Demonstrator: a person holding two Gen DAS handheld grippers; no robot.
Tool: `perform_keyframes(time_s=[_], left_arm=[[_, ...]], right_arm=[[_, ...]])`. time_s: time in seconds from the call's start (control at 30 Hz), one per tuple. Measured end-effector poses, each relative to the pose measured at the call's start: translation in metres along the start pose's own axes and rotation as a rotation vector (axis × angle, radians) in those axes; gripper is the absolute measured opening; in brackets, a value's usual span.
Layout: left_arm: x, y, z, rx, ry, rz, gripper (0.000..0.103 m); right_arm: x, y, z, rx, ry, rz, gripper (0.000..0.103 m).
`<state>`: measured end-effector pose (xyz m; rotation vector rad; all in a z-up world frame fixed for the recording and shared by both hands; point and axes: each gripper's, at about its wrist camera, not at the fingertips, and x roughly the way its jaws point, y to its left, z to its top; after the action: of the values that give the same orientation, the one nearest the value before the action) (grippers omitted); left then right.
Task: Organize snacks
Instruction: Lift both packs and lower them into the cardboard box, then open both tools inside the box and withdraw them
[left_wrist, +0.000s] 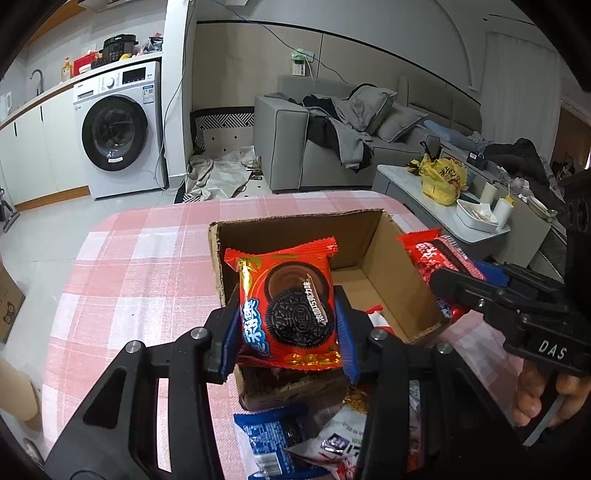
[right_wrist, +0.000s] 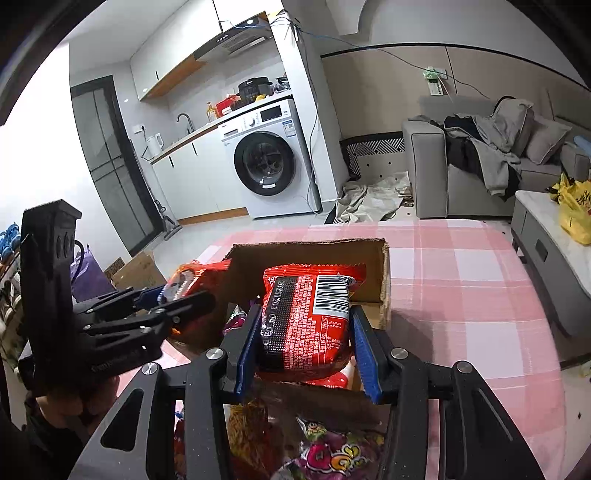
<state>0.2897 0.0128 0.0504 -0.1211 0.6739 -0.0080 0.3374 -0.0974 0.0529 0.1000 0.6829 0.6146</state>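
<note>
My left gripper (left_wrist: 286, 328) is shut on a red Oreo packet (left_wrist: 291, 306) and holds it above the near edge of an open cardboard box (left_wrist: 295, 229) on the pink checked table. My right gripper (right_wrist: 303, 339) is shut on a red snack packet with a barcode (right_wrist: 306, 317), held over the same box (right_wrist: 306, 254). In the left wrist view the right gripper (left_wrist: 458, 286) comes in from the right with its red packet (left_wrist: 439, 258). In the right wrist view the left gripper (right_wrist: 173, 302) stands at the left with the Oreo packet (right_wrist: 184, 280).
Loose snack packets lie on the table near me: a blue one (left_wrist: 273, 439) and a white one (left_wrist: 332, 443), a purple one (right_wrist: 332, 450). A pink checked tablecloth (right_wrist: 461, 288) covers the table. A side table with a yellow bag (left_wrist: 443, 181) stands to the right.
</note>
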Motion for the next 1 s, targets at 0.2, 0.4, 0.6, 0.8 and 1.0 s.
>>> perform_keyframes(time_s=[0.2, 0.4, 0.6, 0.8, 1.0], left_arm=[[0.025, -0.002, 0.002, 0.006, 0.016, 0.000, 0.041], [0.046, -0.010, 0.005, 0.029, 0.033, 0.017, 0.041], [0.065, -0.016, 0.008, 0.041, 0.047, 0.014, 0.041], [0.083, -0.018, 0.007, 0.035, 0.076, 0.011, 0.041], [0.092, -0.023, 0.007, 0.055, 0.069, 0.035, 0.041]], right_arm=[[0.016, 0.002, -0.001, -0.013, 0.017, 0.012, 0.046], [0.028, 0.001, 0.000, -0.022, 0.028, 0.003, 0.046], [0.039, -0.004, 0.002, -0.013, 0.036, 0.001, 0.046], [0.052, -0.009, 0.001, -0.013, 0.052, -0.009, 0.047], [0.057, -0.008, 0.002, -0.025, 0.047, -0.021, 0.047]])
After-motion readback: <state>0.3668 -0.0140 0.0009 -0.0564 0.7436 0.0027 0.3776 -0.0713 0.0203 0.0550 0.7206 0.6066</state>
